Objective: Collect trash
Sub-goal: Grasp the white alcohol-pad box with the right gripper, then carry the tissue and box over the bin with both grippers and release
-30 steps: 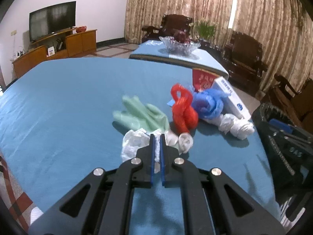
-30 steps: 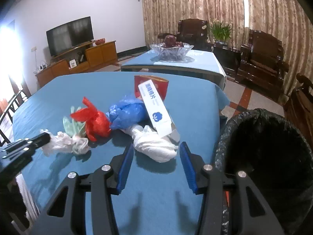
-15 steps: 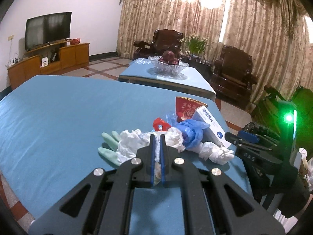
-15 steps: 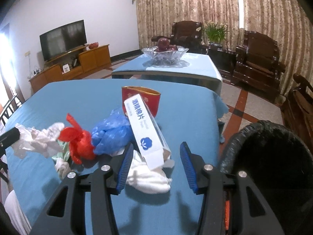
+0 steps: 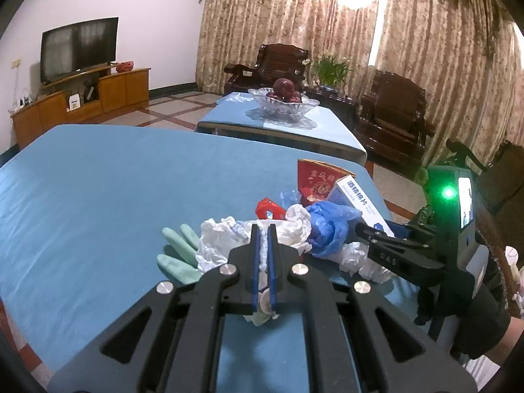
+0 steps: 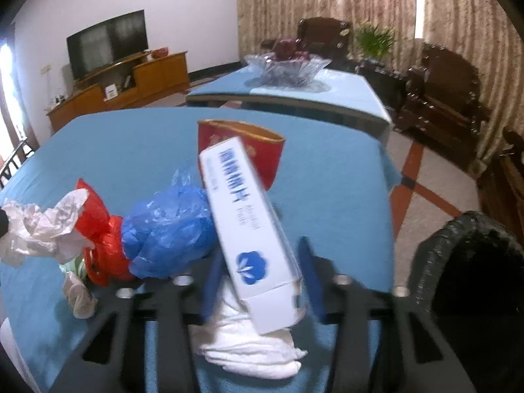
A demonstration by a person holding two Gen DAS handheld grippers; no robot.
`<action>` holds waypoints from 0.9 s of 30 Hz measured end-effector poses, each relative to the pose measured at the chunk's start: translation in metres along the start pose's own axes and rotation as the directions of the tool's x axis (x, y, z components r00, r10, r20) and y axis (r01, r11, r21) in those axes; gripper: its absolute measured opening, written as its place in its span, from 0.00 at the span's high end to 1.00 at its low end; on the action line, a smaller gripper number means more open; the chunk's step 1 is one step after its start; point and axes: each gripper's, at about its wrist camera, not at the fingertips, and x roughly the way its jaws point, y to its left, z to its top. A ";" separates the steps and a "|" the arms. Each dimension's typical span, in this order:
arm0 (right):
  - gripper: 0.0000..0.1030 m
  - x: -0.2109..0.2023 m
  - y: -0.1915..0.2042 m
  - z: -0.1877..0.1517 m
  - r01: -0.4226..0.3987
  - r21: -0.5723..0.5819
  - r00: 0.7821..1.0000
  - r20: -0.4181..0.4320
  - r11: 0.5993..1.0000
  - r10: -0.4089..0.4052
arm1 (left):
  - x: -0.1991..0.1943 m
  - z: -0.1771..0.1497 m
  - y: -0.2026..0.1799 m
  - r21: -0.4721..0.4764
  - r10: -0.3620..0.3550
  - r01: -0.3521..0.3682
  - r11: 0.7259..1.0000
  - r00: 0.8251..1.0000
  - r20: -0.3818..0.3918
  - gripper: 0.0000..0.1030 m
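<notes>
since a second earlier, the left gripper had lifted off the blue desk, its jaws clamped on a crumpled white plastic wad that had been lying flat beside the mint-green glove. over the same second the right gripper had pushed forward, so that the long white carton now sat between its spread, empty jaws, above a bundle of white cloth under the carton's near end. that suggested one piece of trash was secured and a second was about to be taken, while nothing had yet reached the black-lined bin, which stood off the desk's right edge, just beside the right gripper.

the remaining rubbish lay in a loose heap at the near right part of the desk: a knotted red bag, a puffy blue bag and a red paper cup with a gold rim, apparently on its side behind the carton. the bags and the wad looked thin, crinkly and easily squashed (they would likely trail loose ends when lifted). the carton was stiff, smooth and straight-edged, printed in blue, and probably the surest thing to pinch. the cloth looked soft and folded.
</notes>
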 end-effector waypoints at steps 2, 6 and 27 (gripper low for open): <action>0.66 -0.005 0.001 0.001 -0.013 -0.009 1.000 0.007 1.000 0.014 | 0.001 0.001 -0.002 0.000 -0.002 0.002 1.000 1.000 0.000 0.96; 0.70 -0.022 0.001 0.006 -0.017 -0.018 0.999 0.047 1.000 0.018 | 0.001 0.003 -0.007 0.005 -0.006 0.006 1.000 1.000 0.003 0.96; 0.72 -0.157 -0.054 -0.017 -0.038 0.084 0.982 0.187 0.996 0.022 | -0.024 0.008 -0.075 0.075 -0.131 0.129 0.989 0.991 0.024 0.96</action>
